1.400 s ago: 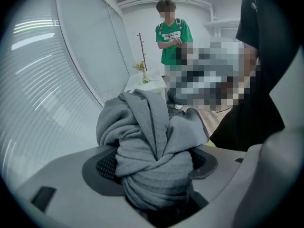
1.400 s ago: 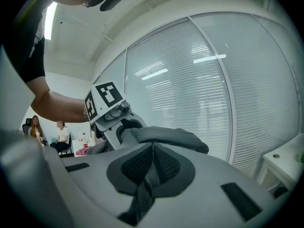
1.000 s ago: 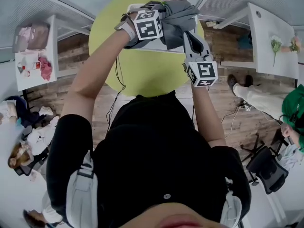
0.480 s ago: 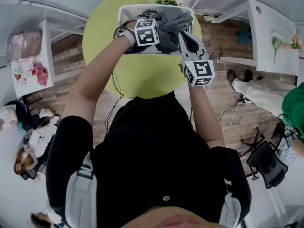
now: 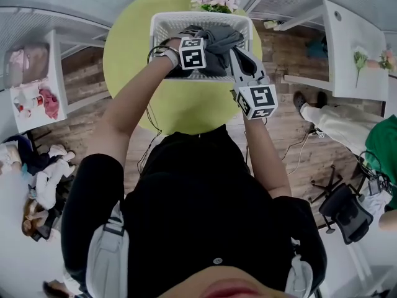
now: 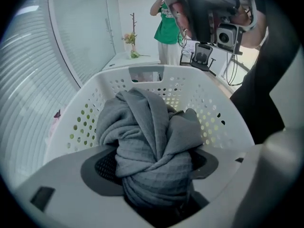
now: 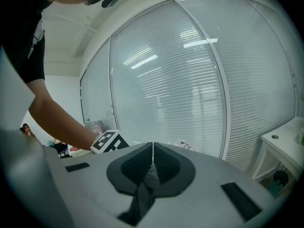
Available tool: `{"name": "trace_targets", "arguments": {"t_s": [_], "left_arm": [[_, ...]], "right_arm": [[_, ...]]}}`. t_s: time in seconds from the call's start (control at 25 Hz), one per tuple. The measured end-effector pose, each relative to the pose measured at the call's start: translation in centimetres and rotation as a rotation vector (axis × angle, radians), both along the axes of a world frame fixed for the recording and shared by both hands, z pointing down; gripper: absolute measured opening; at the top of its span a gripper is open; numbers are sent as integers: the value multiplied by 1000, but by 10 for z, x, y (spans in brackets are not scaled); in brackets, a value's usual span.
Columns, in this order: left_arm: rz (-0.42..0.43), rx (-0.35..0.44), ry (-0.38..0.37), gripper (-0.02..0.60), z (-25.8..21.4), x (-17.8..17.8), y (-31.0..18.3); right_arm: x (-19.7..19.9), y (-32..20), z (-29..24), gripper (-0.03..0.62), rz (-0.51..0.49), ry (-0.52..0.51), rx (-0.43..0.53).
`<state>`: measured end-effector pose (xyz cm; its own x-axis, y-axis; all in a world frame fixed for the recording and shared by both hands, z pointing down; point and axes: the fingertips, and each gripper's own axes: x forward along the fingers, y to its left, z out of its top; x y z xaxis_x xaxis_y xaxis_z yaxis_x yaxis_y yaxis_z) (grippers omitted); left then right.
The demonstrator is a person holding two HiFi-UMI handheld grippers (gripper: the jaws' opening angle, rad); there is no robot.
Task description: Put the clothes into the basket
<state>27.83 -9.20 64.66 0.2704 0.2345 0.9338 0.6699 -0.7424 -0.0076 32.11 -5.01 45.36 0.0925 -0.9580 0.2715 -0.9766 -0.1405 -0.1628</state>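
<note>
**A:** Why is the left gripper (image 6: 152,167) spread so wide?

**B:** Its pads clamp a twisted grey garment (image 6: 152,127). The wad between them is bulky, and I'd say the grip keeps it from unravelling. Past the fingertips, the bundle's top already sits inside the white basket (image 6: 209,108).

**A:** And the right gripper (image 7: 152,146)?

**B:** Its jaws are closed tip to tip, with the basket rim just beside them. They may be nipping a scrap of cloth, but I can't tell.

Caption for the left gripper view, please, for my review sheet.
Left tongs clamp a bunched gray garment at the opening of the white perforated basket.
</note>
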Motion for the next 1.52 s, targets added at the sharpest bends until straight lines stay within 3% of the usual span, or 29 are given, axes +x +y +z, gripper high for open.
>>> {"name": "trace_targets", "arguments": {"t_s": [0.4, 0.72, 0.96, 1.52], "left_arm": [[19, -7, -17, 371, 47, 0, 6], [-81, 4, -32, 383, 56, -8, -6], [-171, -32, 61, 383, 20, -6, -13], [-321, -90, 432, 383, -143, -31, 2]], "right_arm": [[5, 7, 16, 26, 16, -16, -44], [6, 12, 21, 26, 18, -36, -59], [-8, 8, 11, 26, -5, -30, -41], [-50, 22, -25, 26, -59, 27, 26]]}}
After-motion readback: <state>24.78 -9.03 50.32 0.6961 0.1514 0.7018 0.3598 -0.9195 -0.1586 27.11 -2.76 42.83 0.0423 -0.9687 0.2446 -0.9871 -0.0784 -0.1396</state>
